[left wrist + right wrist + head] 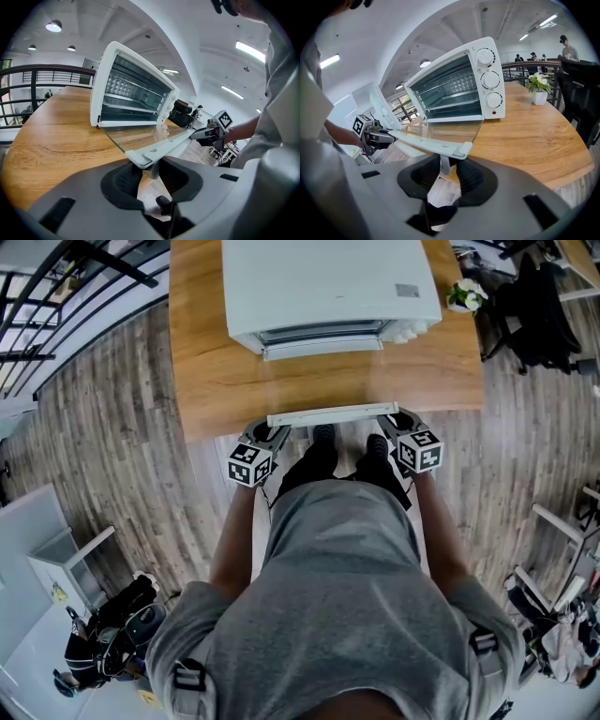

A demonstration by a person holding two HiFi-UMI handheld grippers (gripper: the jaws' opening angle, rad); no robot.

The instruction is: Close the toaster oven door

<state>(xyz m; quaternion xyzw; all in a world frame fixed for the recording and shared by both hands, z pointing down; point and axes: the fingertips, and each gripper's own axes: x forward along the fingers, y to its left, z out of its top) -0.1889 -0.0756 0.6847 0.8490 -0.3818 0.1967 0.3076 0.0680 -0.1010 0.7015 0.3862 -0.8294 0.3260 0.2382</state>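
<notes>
Toaster oven door (140,135): with left gripper (151,172) and right gripper (446,174) spread loosely astride its handle (333,415), raise both ends evenly.

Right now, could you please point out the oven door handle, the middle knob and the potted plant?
door handle (333,414): head view, middle of the white bar.
middle knob (491,79): right gripper view, its round face.
potted plant (540,97): right gripper view, the white pot.
</notes>
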